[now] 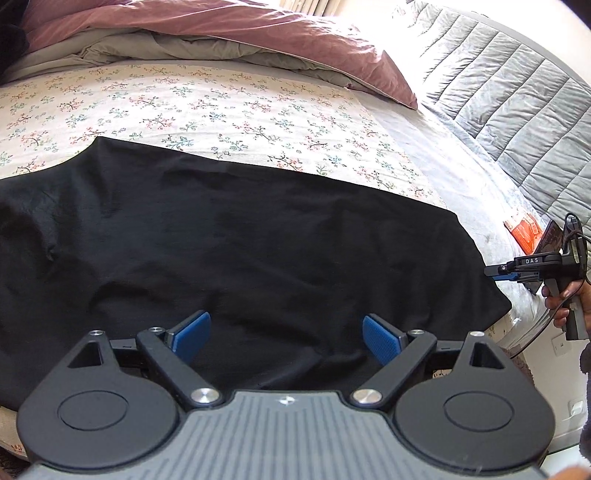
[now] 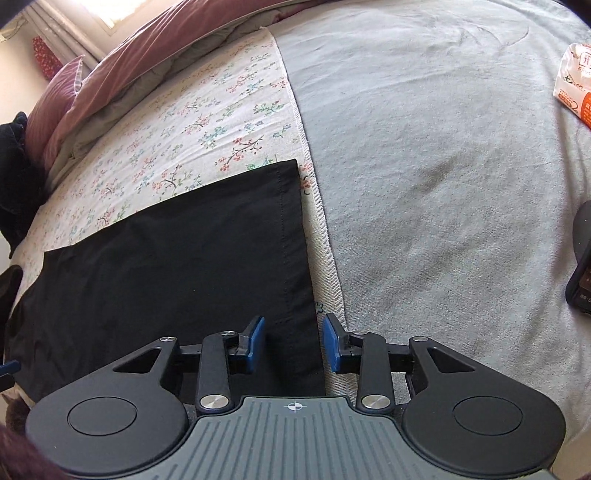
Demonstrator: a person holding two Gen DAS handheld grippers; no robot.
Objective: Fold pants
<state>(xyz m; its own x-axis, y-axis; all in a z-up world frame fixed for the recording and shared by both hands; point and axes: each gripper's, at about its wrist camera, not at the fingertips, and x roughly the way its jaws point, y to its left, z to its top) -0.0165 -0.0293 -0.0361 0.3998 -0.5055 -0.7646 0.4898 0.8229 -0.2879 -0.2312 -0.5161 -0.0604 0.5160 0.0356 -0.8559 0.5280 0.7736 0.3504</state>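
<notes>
The black pants point(image 1: 236, 243) lay spread flat on the bed, on top of a white sheet with little flowers point(image 1: 221, 110). Their long side ran along the near edge of the bed. The leg end with the stitched hem point(image 2: 291, 236) lay close to the sewn edge of the flowered sheet, where the grey blanket point(image 2: 443, 166) began. The cloth had a few soft wrinkles in it.

The left gripper point(image 1: 286, 334) hung over the pants near the bed's near edge. Its jaws stood wide apart, and the blue pads point(image 1: 382, 338) gripped nothing; black cloth showed below them.

The right gripper point(image 2: 293, 343) hung over the hem end of the pants. Its jaws stood only partly apart. The near corner of the hem showed in the gap between the two blue pads point(image 2: 255, 341). One pad sat over the pants and the other over the sheet just past the hem. The pads did not squeeze the cloth.

In the left view, the right gripper point(image 1: 496, 273) pointed at the end of the pants, and a hand point(image 1: 561, 299) held its handle.

A pink quilt point(image 1: 221, 26) lay bunched at the far side of the bed. An orange and white packet point(image 2: 576, 88) lay on the grey blanket, well apart from the pants.
</notes>
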